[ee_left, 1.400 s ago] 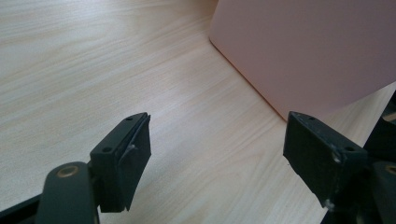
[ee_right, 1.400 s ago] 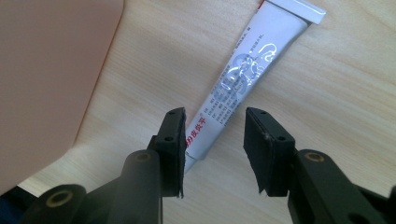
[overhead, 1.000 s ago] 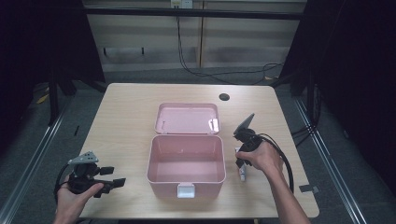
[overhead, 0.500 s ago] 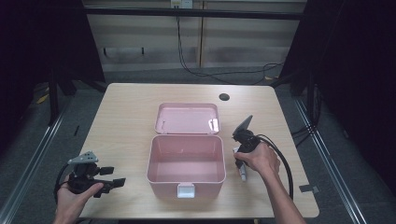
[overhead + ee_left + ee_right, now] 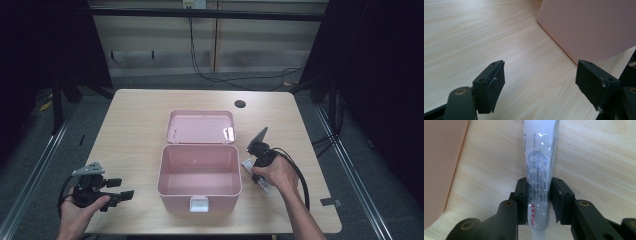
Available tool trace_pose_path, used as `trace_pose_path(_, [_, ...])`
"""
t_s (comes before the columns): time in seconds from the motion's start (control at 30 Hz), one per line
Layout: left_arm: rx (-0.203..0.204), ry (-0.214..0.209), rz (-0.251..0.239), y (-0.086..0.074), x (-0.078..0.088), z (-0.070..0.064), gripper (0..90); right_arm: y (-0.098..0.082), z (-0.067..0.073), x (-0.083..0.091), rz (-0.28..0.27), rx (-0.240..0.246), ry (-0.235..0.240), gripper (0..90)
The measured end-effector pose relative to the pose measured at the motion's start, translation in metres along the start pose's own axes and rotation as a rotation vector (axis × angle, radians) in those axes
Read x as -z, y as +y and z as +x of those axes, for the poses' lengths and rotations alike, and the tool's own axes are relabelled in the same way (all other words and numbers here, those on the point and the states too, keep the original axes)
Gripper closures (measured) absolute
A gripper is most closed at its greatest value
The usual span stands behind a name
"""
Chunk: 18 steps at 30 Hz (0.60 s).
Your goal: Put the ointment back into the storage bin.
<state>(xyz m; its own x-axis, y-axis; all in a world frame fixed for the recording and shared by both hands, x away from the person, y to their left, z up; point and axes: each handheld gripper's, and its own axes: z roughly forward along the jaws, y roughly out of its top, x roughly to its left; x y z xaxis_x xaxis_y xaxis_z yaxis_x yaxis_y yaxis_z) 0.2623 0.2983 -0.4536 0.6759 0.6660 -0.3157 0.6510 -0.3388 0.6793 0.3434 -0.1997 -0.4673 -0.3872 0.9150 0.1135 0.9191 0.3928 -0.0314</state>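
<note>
Beside the open pink box (image 5: pixel 200 170), on its right, the right gripper (image 5: pixel 539 202) has just closed its jaws on the white tube (image 5: pixel 539 162). It looks light, soft and slippery; mid-body hold suits. Left of the box, the left gripper (image 5: pixel 541 82) stands wide, empty.

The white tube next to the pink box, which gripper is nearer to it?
Right. The right gripper has just closed its jaws on the white tube; the left gripper rests across the pink box, open.
</note>
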Motion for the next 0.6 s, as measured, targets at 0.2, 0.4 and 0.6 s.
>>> trace_pose_path(0.2, [-0.001,-0.002,0.005,0.0000,0.0002,0.0003,23.4,-0.0008,-0.0001,0.0002,-0.010,0.038,-0.009,69.2])
trace_pose_path(0.4, [-0.002,-0.002,0.005,0.0000,0.0000,0.0004,23.5,-0.0045,-0.0020,0.0060,-0.022,0.056,-0.005,72.1])
trace_pose_path(0.6, [-0.003,-0.003,0.004,0.0000,-0.0001,0.0002,23.7,-0.0077,-0.0043,0.0067,-0.040,0.061,0.004,72.2])
